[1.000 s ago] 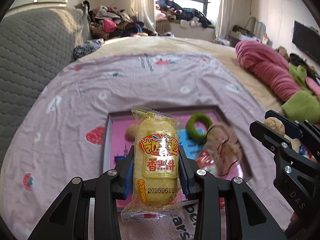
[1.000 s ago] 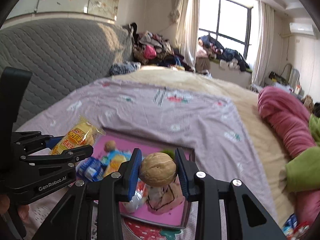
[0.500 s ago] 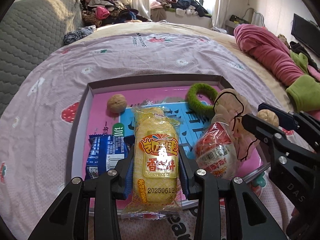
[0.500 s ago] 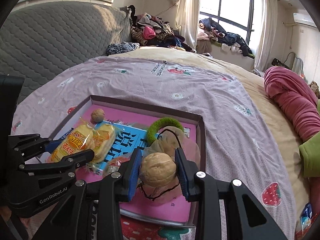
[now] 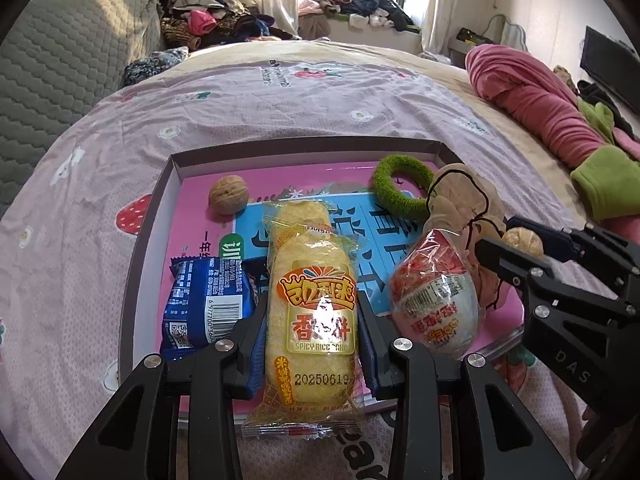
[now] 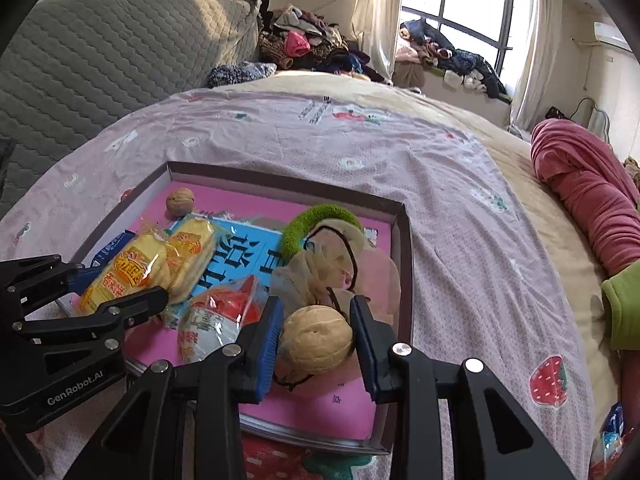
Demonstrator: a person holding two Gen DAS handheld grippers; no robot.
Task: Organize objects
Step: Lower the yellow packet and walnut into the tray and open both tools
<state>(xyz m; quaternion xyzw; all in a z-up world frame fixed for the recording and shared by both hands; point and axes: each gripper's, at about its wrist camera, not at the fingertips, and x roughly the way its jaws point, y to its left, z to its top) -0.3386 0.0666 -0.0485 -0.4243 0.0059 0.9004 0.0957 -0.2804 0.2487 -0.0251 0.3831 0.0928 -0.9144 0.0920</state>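
Hiding behind the held rice cracker packet [image 5: 312,312] — a second packet [image 5: 298,214].

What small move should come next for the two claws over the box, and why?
Probably ease the right claw open. Its walnut hangs low over the tray, above the beige pouch. The left claw can then release its yellow rice cake packet beside the matching packet.

Daylight floods in from the window [image 6: 460,20] at upper right, blown out; fisheye edges curve and darken; focus is sharp.
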